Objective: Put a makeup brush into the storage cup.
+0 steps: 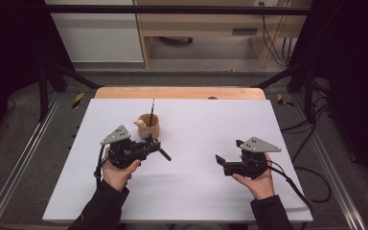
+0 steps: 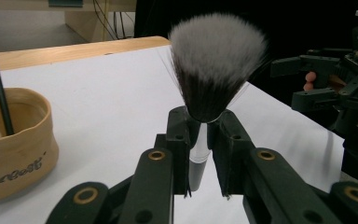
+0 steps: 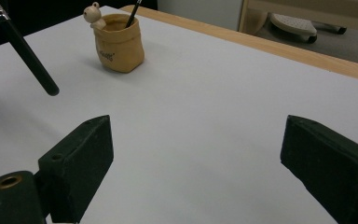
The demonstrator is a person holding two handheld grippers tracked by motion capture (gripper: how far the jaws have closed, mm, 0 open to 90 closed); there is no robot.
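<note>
My left gripper (image 1: 149, 145) is shut on a makeup brush (image 2: 216, 60). Its jaws clamp the silver ferrule, with the fluffy grey-and-black bristles standing above them in the left gripper view. The brush's black handle (image 1: 163, 154) sticks out toward the table's middle and shows as a dark rod (image 3: 28, 51) in the right gripper view. Just behind it stands a tan pouch-shaped holder (image 1: 149, 127) with a small figure on its rim and a thin black stick inside. My right gripper (image 1: 219, 160) is open and holds nothing, low over the white board to the right.
A white board (image 1: 196, 191) covers the wooden table (image 1: 179, 92), whose far edge shows behind it. Dark frame bars and cables flank both sides. The holder (image 3: 119, 44) stands far left of my right gripper (image 3: 196, 144); bare board lies between them.
</note>
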